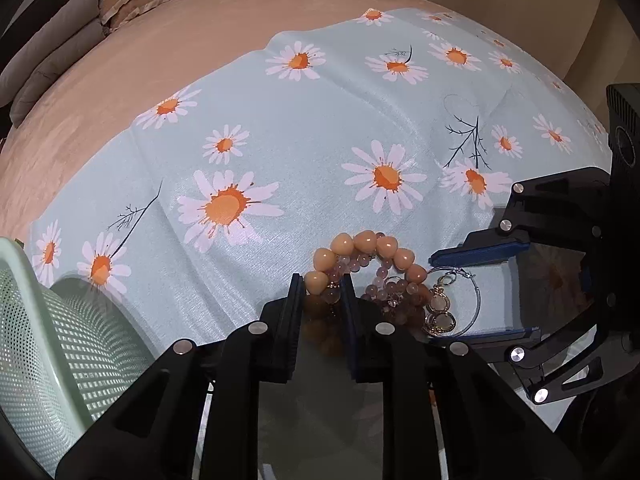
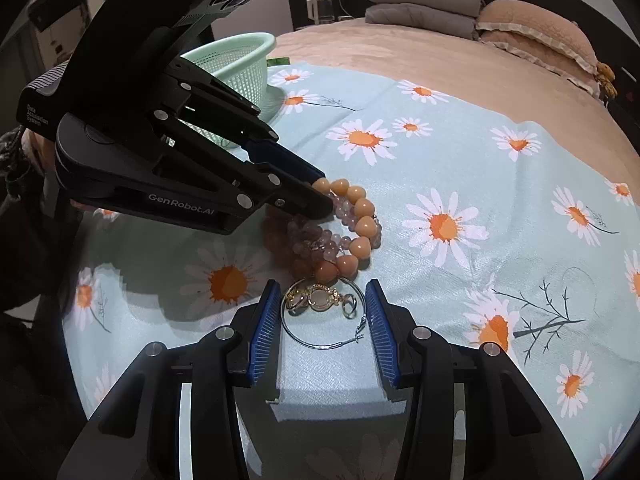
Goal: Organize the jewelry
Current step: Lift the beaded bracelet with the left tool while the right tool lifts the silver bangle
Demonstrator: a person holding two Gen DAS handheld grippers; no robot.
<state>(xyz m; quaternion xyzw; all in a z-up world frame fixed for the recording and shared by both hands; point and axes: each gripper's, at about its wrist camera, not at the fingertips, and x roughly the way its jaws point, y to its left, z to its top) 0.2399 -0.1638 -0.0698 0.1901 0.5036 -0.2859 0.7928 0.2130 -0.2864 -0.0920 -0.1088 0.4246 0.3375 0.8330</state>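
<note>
Left claw (image 2: 322,196) hides bracelet beads (image 2: 280,236) (partly); basket (image 1: 60,340) cropped.

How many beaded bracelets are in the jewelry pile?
2 that can be told apart: a peach heart-bead bracelet arcing around the pile, its end between the left gripper fingers, and a pink round-bead bracelet bunched inside it. More strands may be hidden under the gripper.

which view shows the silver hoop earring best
The right wrist view: the silver hoop earring lies whole on the daisy cloth, framed between the open right claw. In the left wrist view the hoop sits off to the side, small, partly behind the gold pendants.
</note>
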